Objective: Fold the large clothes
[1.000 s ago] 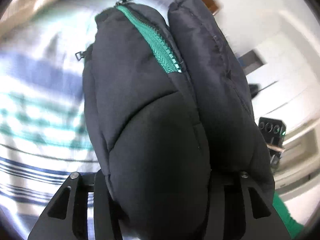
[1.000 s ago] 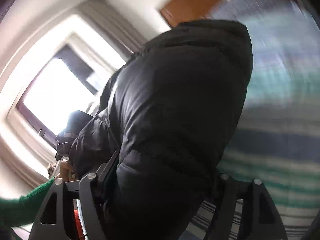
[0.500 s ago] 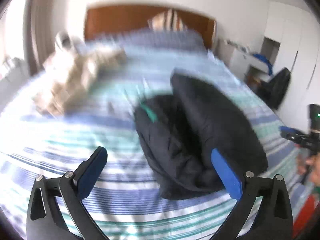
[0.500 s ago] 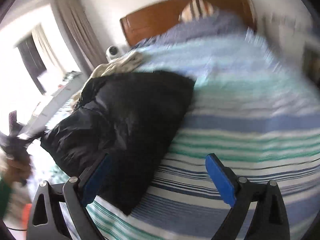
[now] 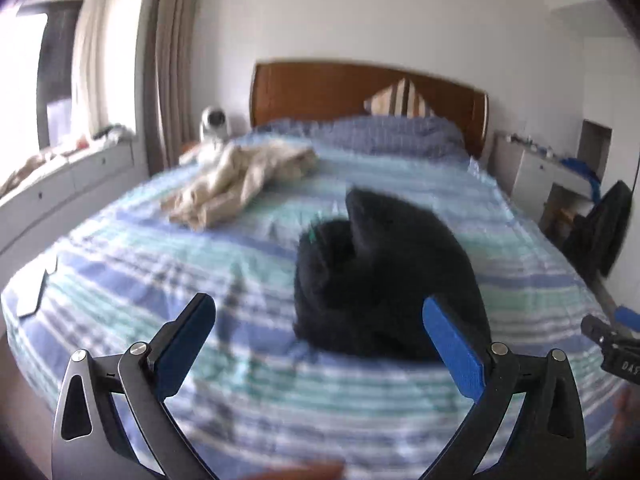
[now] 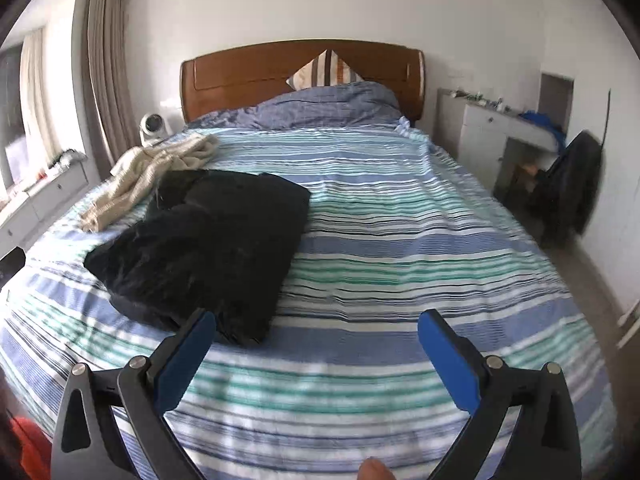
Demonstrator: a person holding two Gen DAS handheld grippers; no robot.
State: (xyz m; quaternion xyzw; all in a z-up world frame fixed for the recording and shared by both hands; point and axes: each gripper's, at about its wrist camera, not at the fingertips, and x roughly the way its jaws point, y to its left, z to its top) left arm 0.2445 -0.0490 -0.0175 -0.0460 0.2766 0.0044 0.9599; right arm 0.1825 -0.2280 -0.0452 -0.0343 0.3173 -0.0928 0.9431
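Left gripper [image 5: 318, 326] and right gripper [image 6: 316, 332] hanging wide apart, jaws just opening, nothing between them. Folded black jacket [image 6: 208, 244] lying released on striped bed [image 6: 400, 240]. Beige garment [image 6: 148, 168] lying beyond it, near wooden headboard [image 6: 248, 68].

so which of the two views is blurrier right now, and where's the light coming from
Left wrist view is blurrier: the black jacket and striped bedspread smear with motion, and the window at far left blows out white. Right wrist view is sharper: stripes read crisply, the jacket's edges are clear. In both, daylight enters from the left and fisheye bends the room's edges.
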